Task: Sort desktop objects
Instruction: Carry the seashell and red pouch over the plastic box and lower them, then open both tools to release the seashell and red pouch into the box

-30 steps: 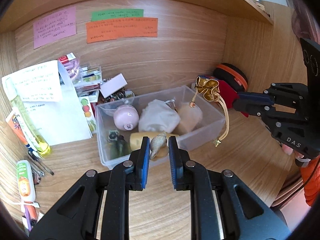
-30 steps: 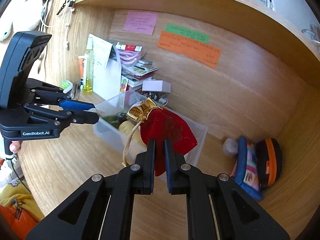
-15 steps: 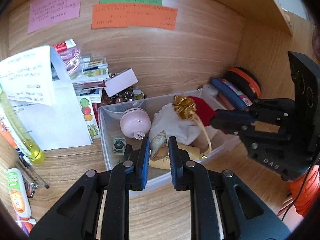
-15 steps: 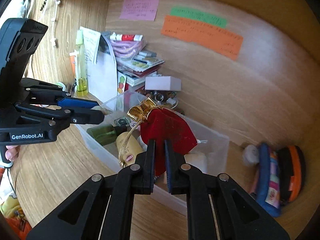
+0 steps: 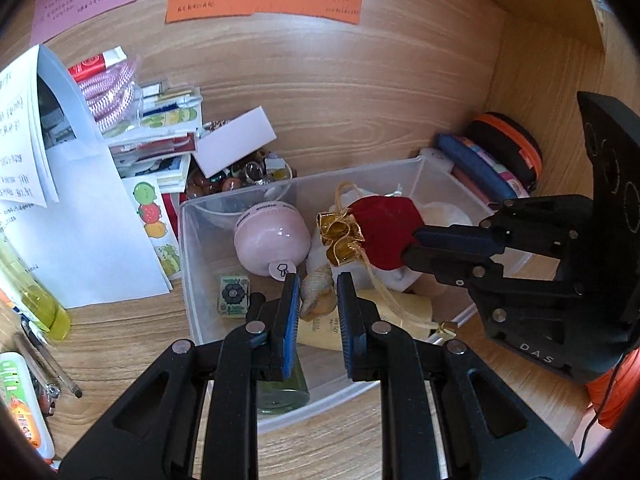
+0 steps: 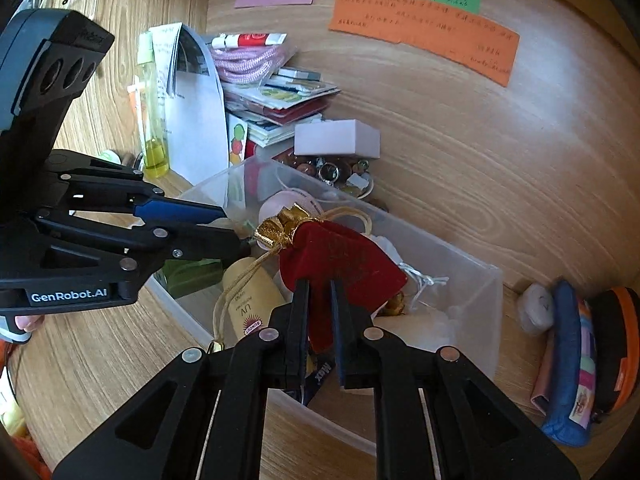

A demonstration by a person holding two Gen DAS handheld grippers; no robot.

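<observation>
A clear plastic bin point(image 5: 188, 264) point(image 6: 476, 300) stands on the wooden desk. My left gripper point(image 5: 318, 292) is shut on a small tan seashell point(image 5: 316, 294) and holds it over the bin's front part. My right gripper point(image 6: 320, 304) is shut on a red velvet pouch point(image 6: 340, 260) point(image 5: 384, 228) with a gold ruffle and gold cord, held over the bin's middle. In the bin lie a pink round case point(image 5: 272, 236), a yellow sunscreen tube point(image 6: 248, 300), a green bottle point(image 5: 280, 388) and a white cloth bag point(image 6: 416, 276).
Stacked booklets and a pink cable point(image 5: 112, 92) sit behind the bin at the left. A bowl of beads point(image 5: 236, 176) with a white box point(image 6: 338, 138) on it stands at the back wall. A blue pencil case point(image 6: 568, 364) and an orange-rimmed case point(image 5: 508, 148) lie at the right. Pens point(image 5: 44, 364) lie at the left.
Both grippers have moved forward and down over the bin. The red pouch now hangs lower, close above the bin's contents. The shell is also lower, inside the bin's front edge.
</observation>
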